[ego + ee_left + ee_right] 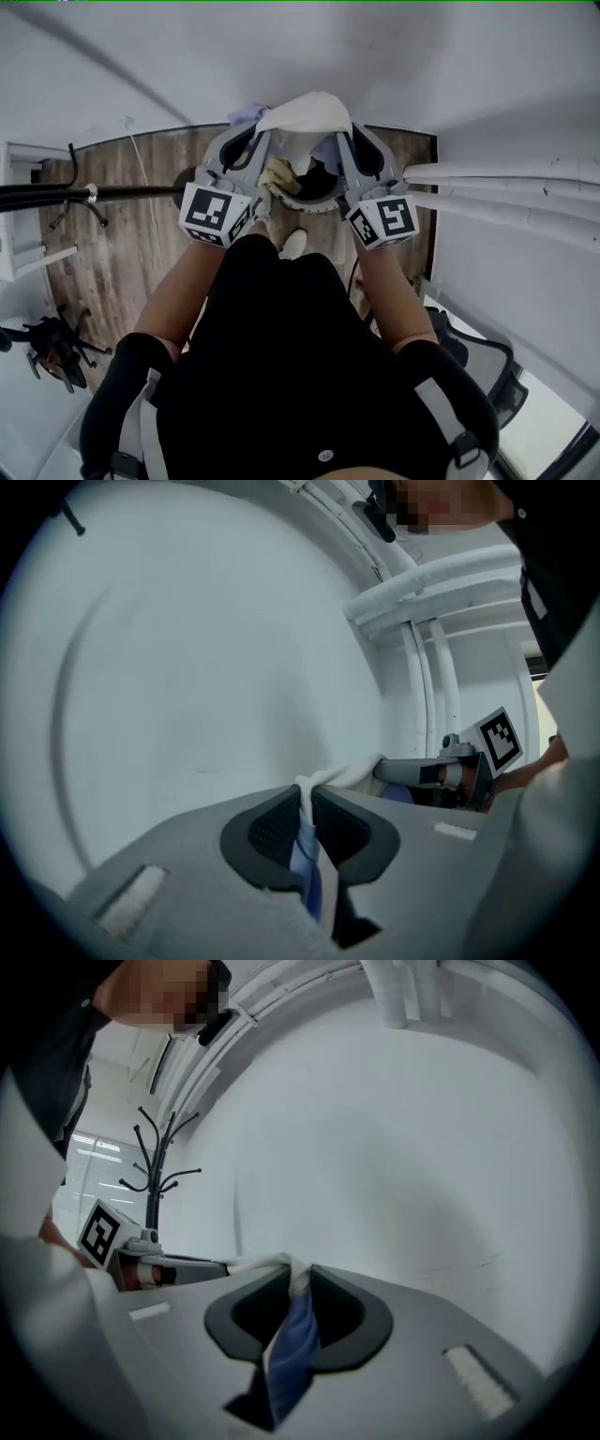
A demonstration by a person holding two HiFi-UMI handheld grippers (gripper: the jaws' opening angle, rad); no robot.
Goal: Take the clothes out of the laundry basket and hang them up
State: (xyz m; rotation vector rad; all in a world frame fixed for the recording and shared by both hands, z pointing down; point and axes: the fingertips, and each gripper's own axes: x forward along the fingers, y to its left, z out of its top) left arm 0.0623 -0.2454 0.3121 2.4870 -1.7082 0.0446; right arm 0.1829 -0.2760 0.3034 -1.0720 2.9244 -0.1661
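Left gripper (307, 808), right gripper (298, 1288): both clamped on garment (309, 112), held above basket (323, 202); hanging not yet done.

Two grippers show: left gripper (307, 803) and right gripper (295, 1288). There is one white garment (305, 112), one laundry basket (319, 206) and one coat stand (155, 1162).

Soft cloth garment (305, 114); matt, grained wood floor (127, 246).

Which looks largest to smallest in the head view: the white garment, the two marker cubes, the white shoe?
1. white garment
2. left marker cube and right marker cube: these look alike, so they are not ranked
3. white shoe, which is farther from the camera
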